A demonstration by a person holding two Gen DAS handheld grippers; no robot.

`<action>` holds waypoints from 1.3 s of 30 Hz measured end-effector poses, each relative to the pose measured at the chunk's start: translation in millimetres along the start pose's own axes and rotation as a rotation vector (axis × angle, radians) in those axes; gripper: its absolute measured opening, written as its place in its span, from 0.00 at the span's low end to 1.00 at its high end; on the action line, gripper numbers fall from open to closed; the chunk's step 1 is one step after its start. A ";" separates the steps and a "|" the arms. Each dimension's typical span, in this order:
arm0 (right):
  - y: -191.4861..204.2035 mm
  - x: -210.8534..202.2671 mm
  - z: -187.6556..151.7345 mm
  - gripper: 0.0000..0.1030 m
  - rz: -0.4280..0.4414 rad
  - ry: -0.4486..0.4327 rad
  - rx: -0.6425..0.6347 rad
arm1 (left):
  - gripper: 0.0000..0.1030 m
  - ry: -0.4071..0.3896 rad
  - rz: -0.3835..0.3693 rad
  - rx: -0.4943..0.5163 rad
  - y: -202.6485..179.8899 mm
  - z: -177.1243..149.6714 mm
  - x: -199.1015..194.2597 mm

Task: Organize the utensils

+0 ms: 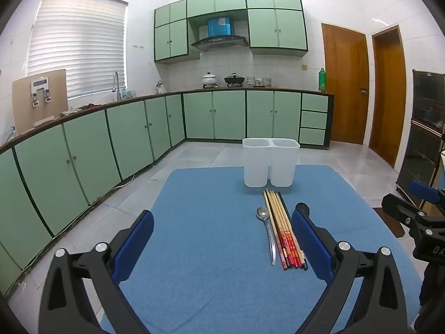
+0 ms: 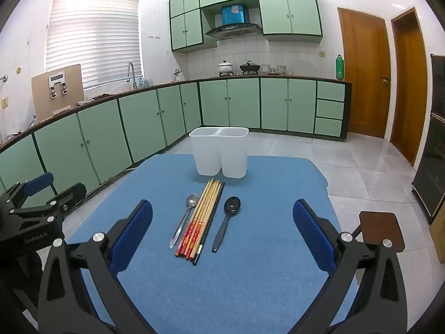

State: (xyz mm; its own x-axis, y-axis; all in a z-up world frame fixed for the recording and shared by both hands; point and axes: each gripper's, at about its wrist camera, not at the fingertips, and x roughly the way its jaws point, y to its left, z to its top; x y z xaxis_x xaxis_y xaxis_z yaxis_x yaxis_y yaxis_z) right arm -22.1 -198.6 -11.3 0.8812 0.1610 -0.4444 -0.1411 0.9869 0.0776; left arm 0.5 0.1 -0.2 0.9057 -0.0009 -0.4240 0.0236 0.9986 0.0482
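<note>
A white two-compartment holder (image 1: 268, 162) (image 2: 220, 153) stands upright at the far side of a blue mat (image 1: 211, 236) (image 2: 250, 264). In front of it lie a bundle of several chopsticks (image 1: 283, 231) (image 2: 201, 217), a metal spoon (image 1: 267, 228) (image 2: 185, 217) to their left and a black spoon (image 2: 226, 222) to their right. In the left wrist view my right finger hides most of the black spoon. My left gripper (image 1: 222, 231) is open and empty, left of the utensils. My right gripper (image 2: 222, 222) is open and empty, above the utensils' near ends.
The mat covers a table with tiled floor around it. Green cabinets (image 1: 111, 139) line the left and back walls. Wooden doors (image 2: 364, 78) are at the right. A dark cabinet (image 2: 434, 139) and a brown stool (image 2: 381, 231) stand to the right.
</note>
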 end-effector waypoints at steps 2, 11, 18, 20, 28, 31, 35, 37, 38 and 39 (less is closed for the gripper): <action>0.1 0.1 0.0 0.95 0.000 0.001 -0.001 | 0.94 0.001 0.000 0.001 -0.2 0.1 0.0; -0.1 0.5 -0.2 0.95 -0.002 0.001 -0.003 | 0.94 0.000 -0.003 -0.002 4.4 -1.4 1.3; -0.1 1.1 0.1 0.95 0.000 0.003 -0.001 | 0.94 0.001 0.000 0.001 4.2 -2.0 4.5; -0.1 1.2 0.0 0.95 -0.001 0.004 -0.001 | 0.94 0.000 0.001 0.002 5.3 -1.5 3.1; -0.2 1.3 0.0 0.95 0.000 0.005 0.001 | 0.94 0.001 0.002 0.002 2.8 -1.3 0.3; 0.0 1.6 -0.2 0.95 -0.001 0.005 -0.001 | 0.94 0.000 0.003 0.002 2.5 -1.4 0.4; 0.0 1.7 -0.2 0.95 0.000 0.006 0.000 | 0.94 0.000 0.003 0.002 2.3 -1.5 0.4; 0.0 1.8 -0.3 0.95 0.000 0.006 0.000 | 0.94 0.001 0.002 0.003 2.4 -1.4 0.5; 0.0 1.9 -0.3 0.95 0.000 0.006 0.001 | 0.94 0.001 0.002 0.003 2.3 -1.3 0.5; -0.1 1.8 -0.2 0.95 0.000 0.006 0.001 | 0.94 0.001 0.002 0.003 2.3 -1.6 0.5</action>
State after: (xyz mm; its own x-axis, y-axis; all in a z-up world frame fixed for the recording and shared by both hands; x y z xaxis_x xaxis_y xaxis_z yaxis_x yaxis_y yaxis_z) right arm -20.6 -198.4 -12.3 0.8785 0.1606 -0.4499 -0.1404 0.9870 0.0782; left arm 0.3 2.5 -1.7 0.9054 0.0011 -0.4247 0.0231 0.9984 0.0519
